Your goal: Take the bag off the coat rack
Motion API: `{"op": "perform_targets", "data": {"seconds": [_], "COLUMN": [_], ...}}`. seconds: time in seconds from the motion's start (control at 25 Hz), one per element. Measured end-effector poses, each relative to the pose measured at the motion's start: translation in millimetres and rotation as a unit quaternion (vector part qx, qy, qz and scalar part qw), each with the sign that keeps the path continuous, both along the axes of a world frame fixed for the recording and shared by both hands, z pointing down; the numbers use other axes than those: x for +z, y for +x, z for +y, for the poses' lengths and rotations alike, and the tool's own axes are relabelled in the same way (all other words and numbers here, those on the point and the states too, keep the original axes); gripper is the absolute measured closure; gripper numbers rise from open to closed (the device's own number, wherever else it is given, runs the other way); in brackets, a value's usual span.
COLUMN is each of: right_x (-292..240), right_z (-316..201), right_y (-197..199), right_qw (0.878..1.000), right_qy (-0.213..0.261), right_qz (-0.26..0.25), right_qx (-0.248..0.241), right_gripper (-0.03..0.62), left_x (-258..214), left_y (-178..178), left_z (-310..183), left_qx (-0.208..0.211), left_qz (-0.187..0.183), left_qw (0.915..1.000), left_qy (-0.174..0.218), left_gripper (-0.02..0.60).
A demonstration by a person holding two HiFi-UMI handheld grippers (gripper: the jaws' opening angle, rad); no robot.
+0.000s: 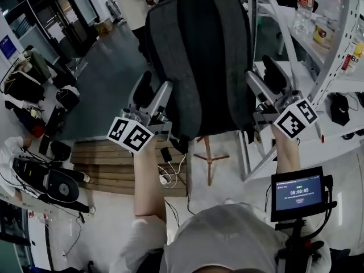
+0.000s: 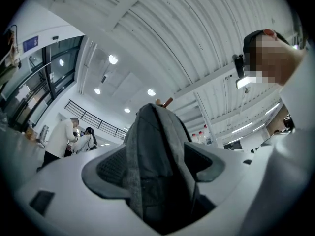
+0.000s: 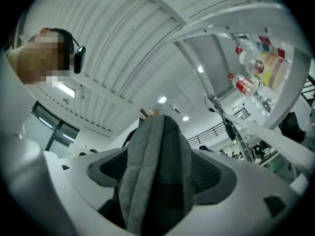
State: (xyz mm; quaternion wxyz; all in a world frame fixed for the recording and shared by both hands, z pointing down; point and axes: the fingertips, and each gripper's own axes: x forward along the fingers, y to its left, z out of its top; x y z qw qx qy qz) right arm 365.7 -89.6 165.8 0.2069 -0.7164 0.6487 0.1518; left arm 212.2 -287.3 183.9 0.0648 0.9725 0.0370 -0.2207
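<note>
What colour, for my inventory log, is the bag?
The bag is dark grey, clearest in the head view.

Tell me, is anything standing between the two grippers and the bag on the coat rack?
Nothing visible does. The left gripper and the right gripper each have open jaws around a side edge of the bag, with no other object between.

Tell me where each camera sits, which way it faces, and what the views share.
Head view: on the person's head, looking steeply down at the hanging backpack; both forearms, the left gripper and the right gripper show.
Left gripper view: on the left gripper, tilted up toward the ceiling; its open jaws flank one backpack edge.
Right gripper view: on the right gripper, likewise tilted up; its open jaws flank the opposite edge.
Shared: both gripper views show the backpack with wooden rack pegs above it.
</note>
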Motion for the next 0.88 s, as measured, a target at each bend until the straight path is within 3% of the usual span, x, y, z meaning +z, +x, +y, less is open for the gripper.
{"op": "perform_targets", "data": {"seconds": [0.12,0.32,0.48,0.68,0.88], "right_x": [21.0,45.2,49.8,54.8,54.5], "right_z": [-13.2,-35.1,-44.6,-53.7,-56.4], "right_y": [16.5,31.7,26.8,26.2,23.5], "right_qw": [0.999,0.995,0.994,0.99,0.989], "right_qy": [-0.016,-0.034,-0.05,-0.069,-0.08], "right_qz": [-0.033,-0.071,-0.043,-0.052,-0.059], "right_qx": [-0.014,-0.065,-0.093,-0.111,-0.107], "right_gripper": [0.098,0.097,0.098,0.105,0.169], "left_x": [9.1,17.7,20.6,23.4,23.2], "left_y": [10.2,25.6,34.4,38.4,36.6], "left_z": [-6.1,-7.0,-6.9,-5.6,-8.1], "left_qx": [0.018,0.057,0.056,0.051,0.029], "left_qz": [-0.007,0.001,0.002,0.014,0.02], "left_qw": [0.9997,0.9972,0.9977,0.9982,0.999], "left_qy": [-0.016,-0.048,-0.037,-0.03,-0.028], "left_gripper": [0.183,0.172,0.172,0.173,0.184]}}
